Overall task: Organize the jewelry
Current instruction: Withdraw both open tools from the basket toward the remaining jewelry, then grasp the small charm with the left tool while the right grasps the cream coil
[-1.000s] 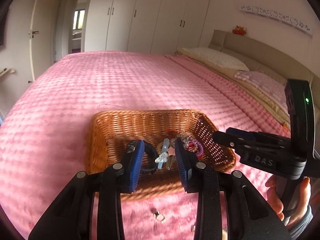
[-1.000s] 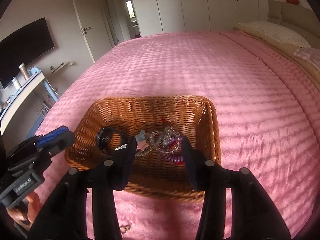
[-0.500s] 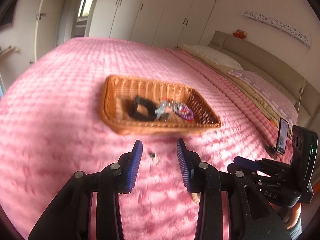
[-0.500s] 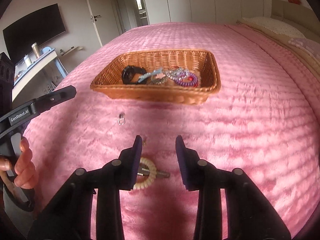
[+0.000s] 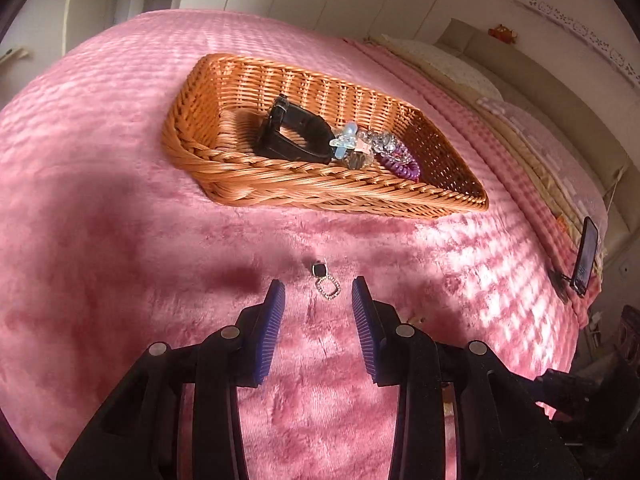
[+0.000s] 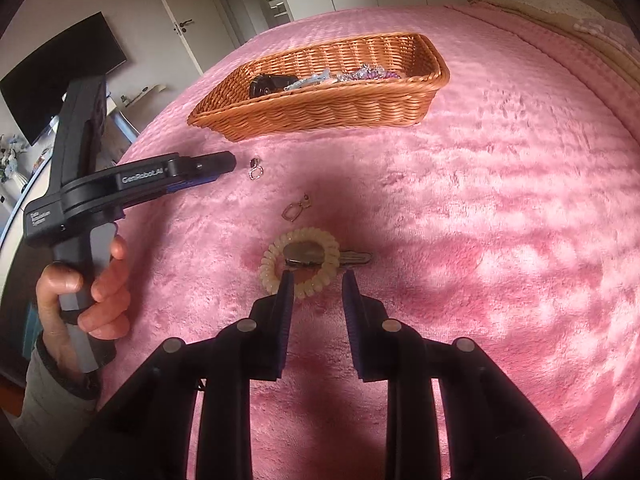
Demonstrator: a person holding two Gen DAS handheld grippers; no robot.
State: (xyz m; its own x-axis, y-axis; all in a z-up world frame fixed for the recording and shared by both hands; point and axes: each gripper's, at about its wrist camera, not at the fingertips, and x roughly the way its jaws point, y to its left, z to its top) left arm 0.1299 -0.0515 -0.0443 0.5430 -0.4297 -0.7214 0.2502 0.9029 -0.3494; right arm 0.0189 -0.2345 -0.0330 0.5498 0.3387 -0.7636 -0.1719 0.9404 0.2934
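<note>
Left gripper (image 5: 318,300) is spread wide, empty, earring (image 5: 326,282) at frame centre between its tips: drop straight, pinch low. Right gripper (image 6: 317,286), also released, straddles the coil bracelet (image 6: 301,266); take the near rim.

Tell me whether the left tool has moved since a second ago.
Yes. The left tool has pulled back from above the basket to the blanket, now bracketing the earring.

left gripper (image 5: 318,294): fingers apart, nothing between | earring (image 5: 325,282): on pink bedspread (image 5: 100,240), just ahead of fingertips | wicker basket (image 5: 320,192): beyond, holds black watch (image 5: 296,134) and beads (image 5: 394,152)
</note>
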